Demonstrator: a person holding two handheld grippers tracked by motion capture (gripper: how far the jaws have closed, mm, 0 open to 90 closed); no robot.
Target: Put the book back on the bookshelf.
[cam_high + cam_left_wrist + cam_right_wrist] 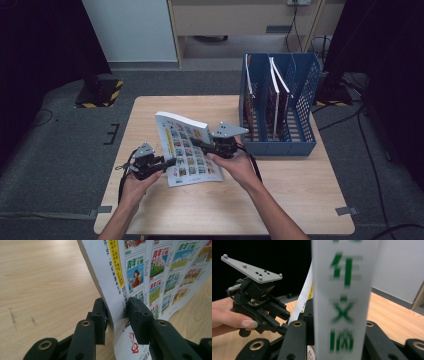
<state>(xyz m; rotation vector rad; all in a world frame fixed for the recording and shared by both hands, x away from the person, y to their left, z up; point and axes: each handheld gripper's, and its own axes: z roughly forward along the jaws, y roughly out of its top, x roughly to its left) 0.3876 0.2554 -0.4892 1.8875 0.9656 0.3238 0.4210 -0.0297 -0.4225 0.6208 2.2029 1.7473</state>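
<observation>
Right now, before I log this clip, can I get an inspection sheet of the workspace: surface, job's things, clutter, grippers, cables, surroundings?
Surface: wooden table, faint scuffs in the left gripper view, otherwise bare.
Job's things: book held tilted above the table, its back cover of small pictures facing up; blue rack at the far right with other books standing in it.
Clutter: nothing seen.
Grippers: left gripper jaws closed on the book's lower left edge; right gripper jaws closed on its spine side.
Cables: one trails from each gripper; more lie on the floor at right.
Surroundings: grey carpet, black curtains, hazard-striped base, pale wall panel.
</observation>
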